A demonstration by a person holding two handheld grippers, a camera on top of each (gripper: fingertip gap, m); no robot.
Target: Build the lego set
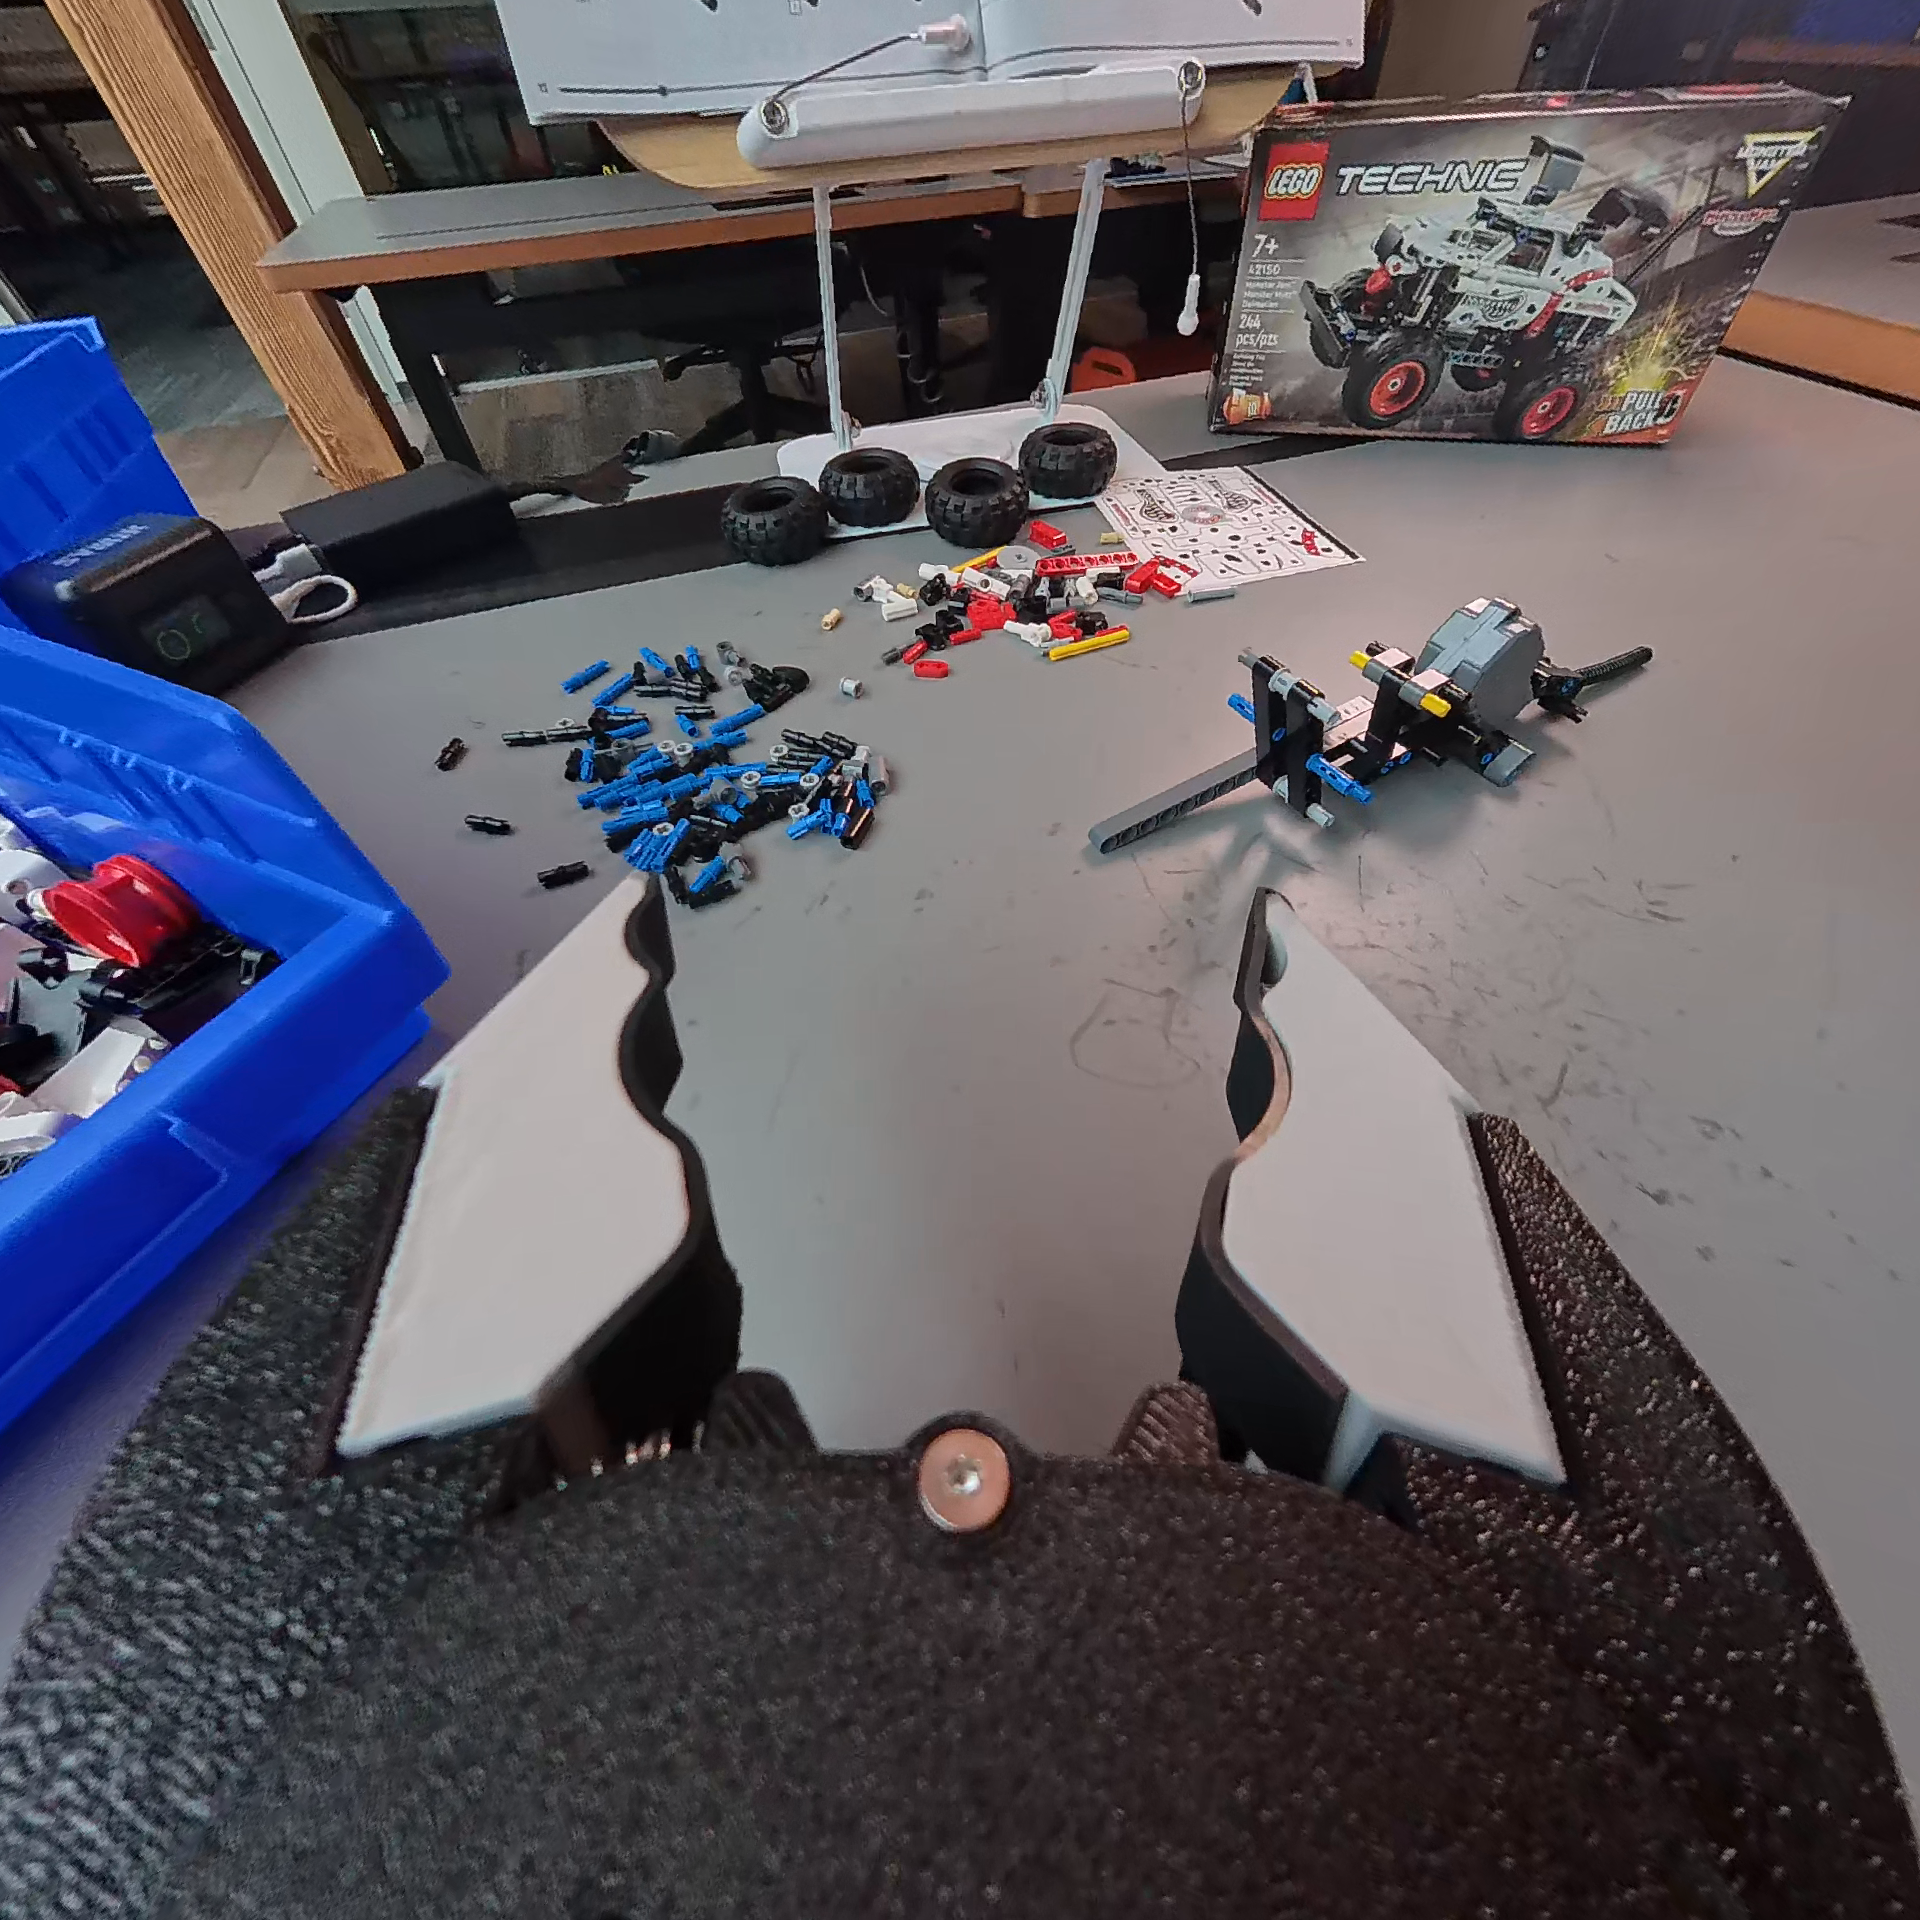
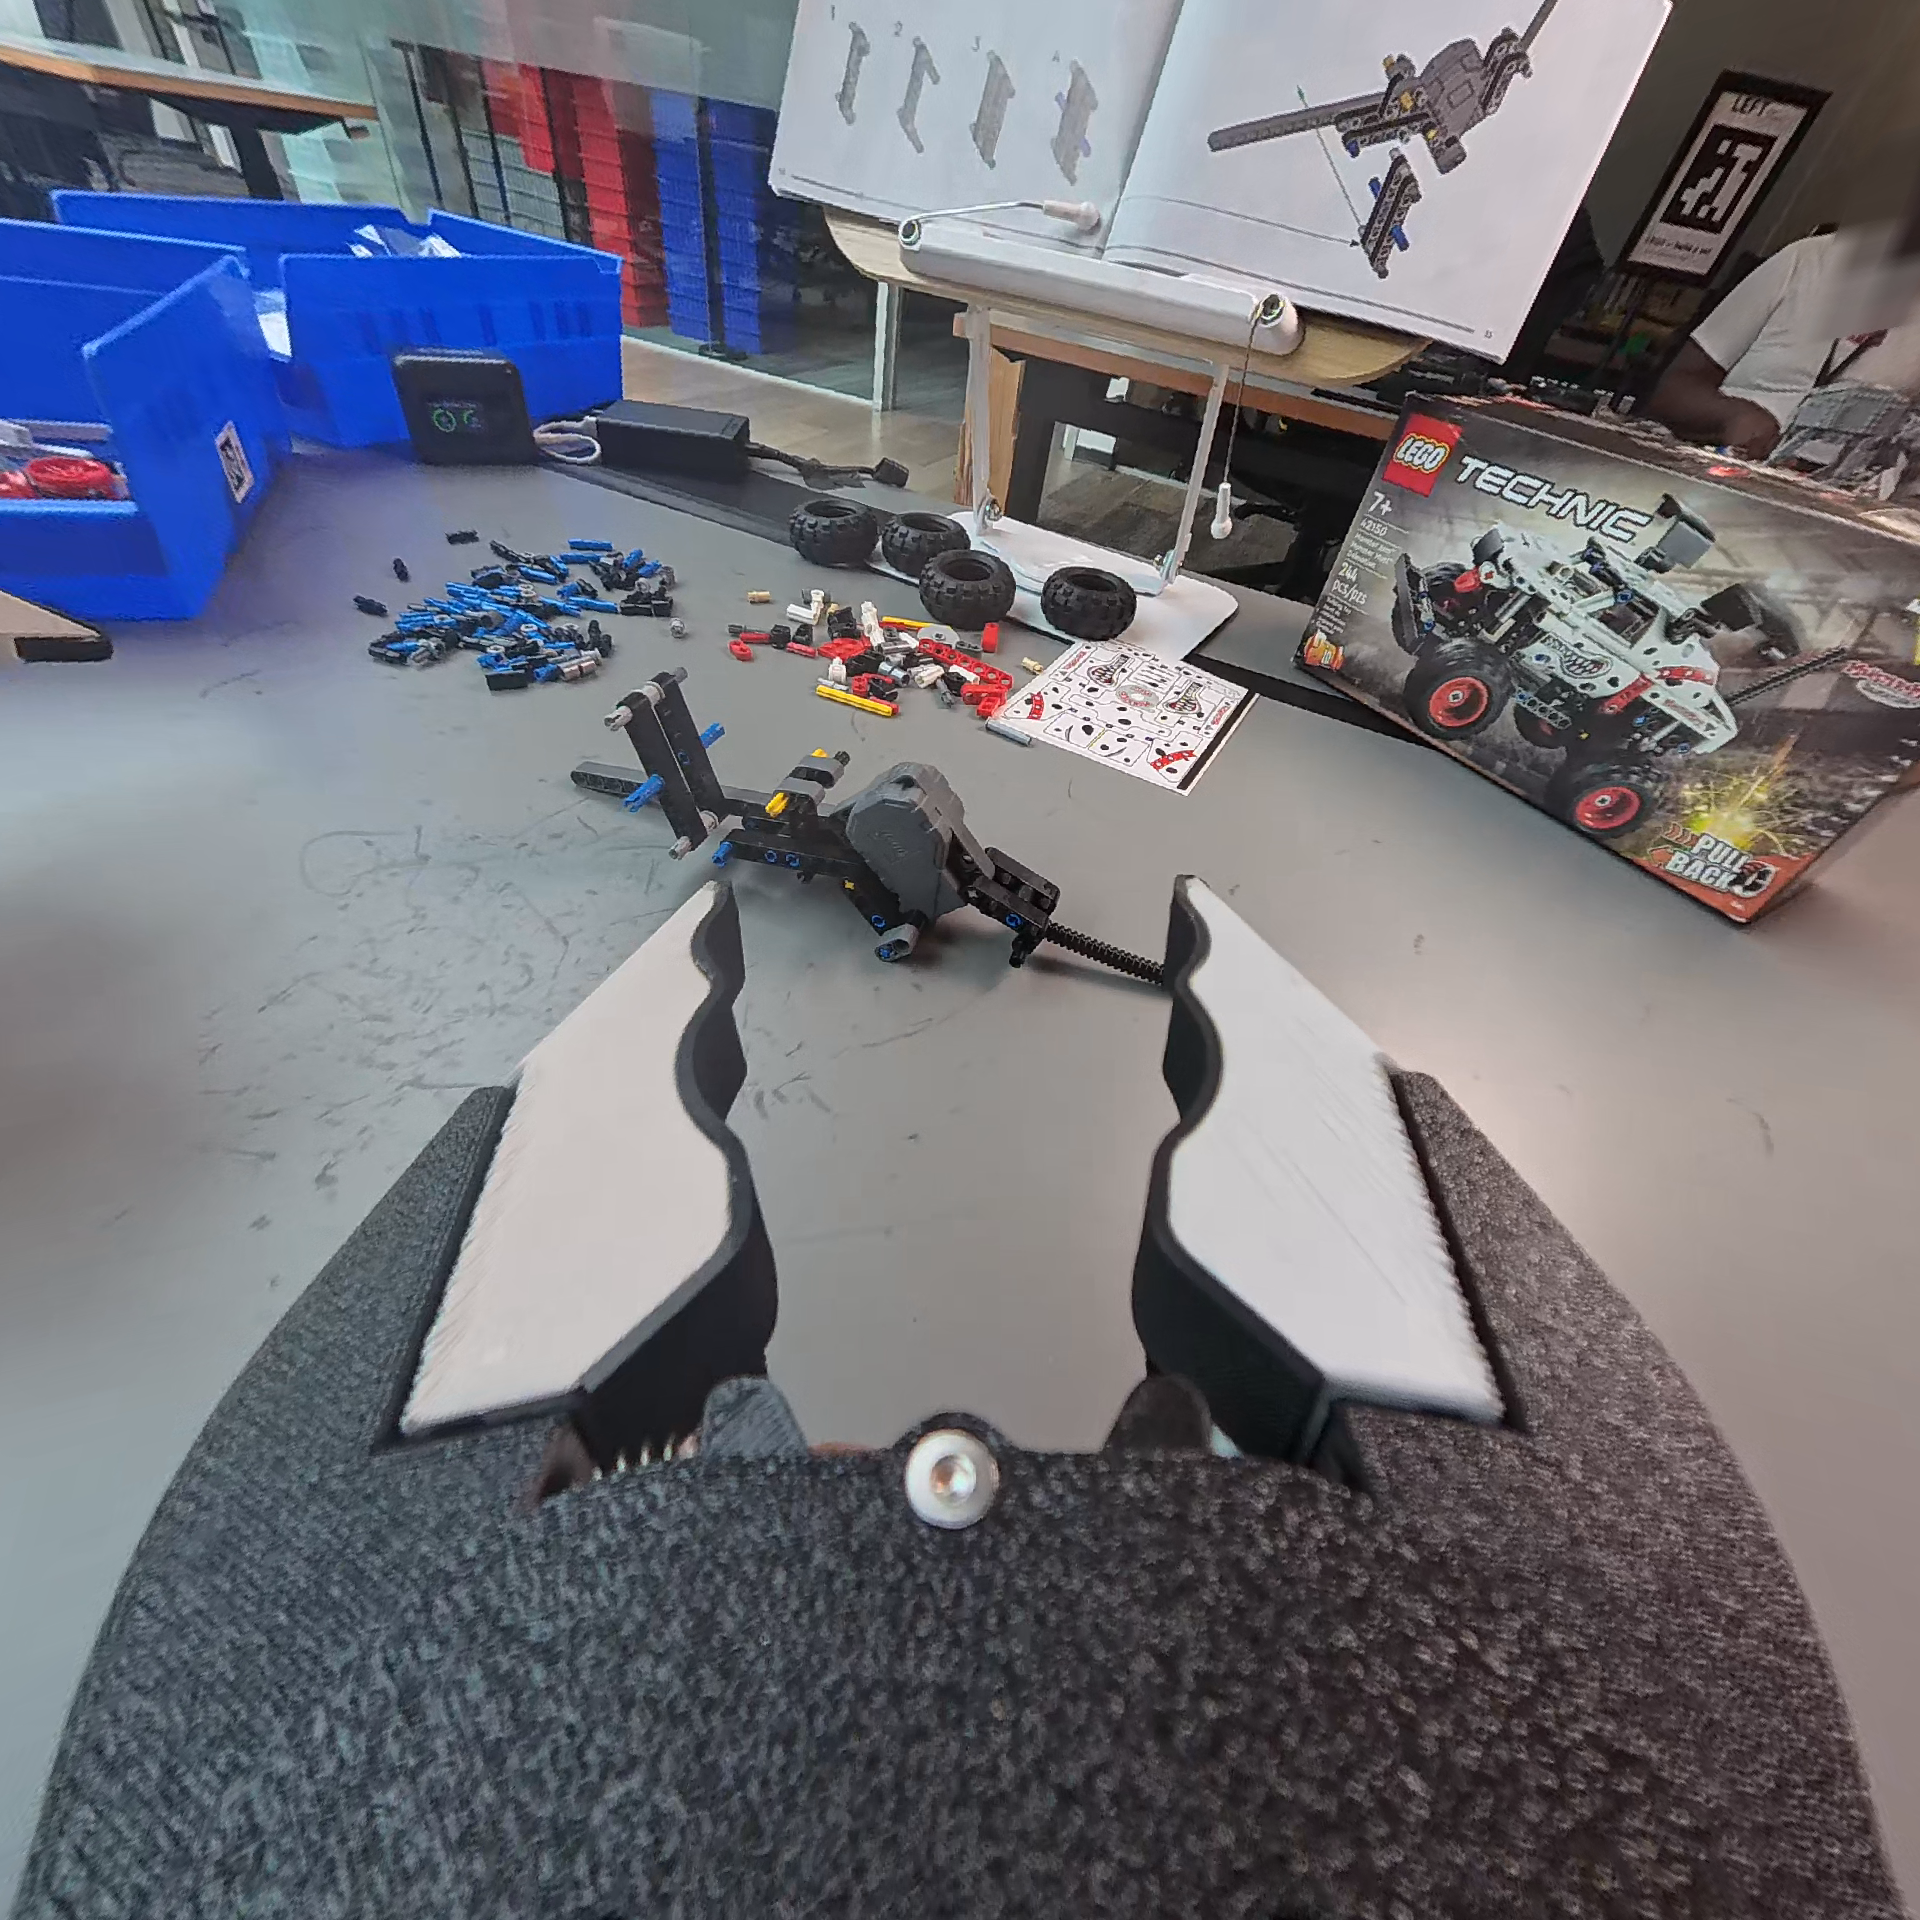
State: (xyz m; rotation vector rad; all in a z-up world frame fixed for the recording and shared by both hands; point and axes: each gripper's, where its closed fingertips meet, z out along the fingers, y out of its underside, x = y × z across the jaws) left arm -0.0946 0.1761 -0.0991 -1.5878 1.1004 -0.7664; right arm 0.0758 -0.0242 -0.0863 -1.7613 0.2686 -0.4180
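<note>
A partly built lego chassis [image 1: 1392, 727] with a grey motor block, black beams and a long grey beam lies on the grey table [image 1: 935, 1091]. In the right wrist view the chassis [image 2: 831, 831] lies just beyond my fingertips. My left gripper [image 1: 956, 904] is open and empty, just short of a pile of blue and black pins [image 1: 707, 779]. My right gripper [image 2: 945, 904] is open and empty; the chassis's black ribbed rod [image 2: 1101, 945] reaches its right finger. A pile of red, white and yellow pieces [image 1: 1018, 603] lies farther back.
Several black tyres [image 1: 914, 494] and a sticker sheet [image 1: 1226, 530] lie by the white stand [image 2: 1101, 436] holding the open instruction booklet [image 2: 1247, 135]. The set's box [image 2: 1621, 644] stands at the right. Blue bins [image 1: 156, 1039] with parts sit at the left, near a black device [image 2: 462, 405].
</note>
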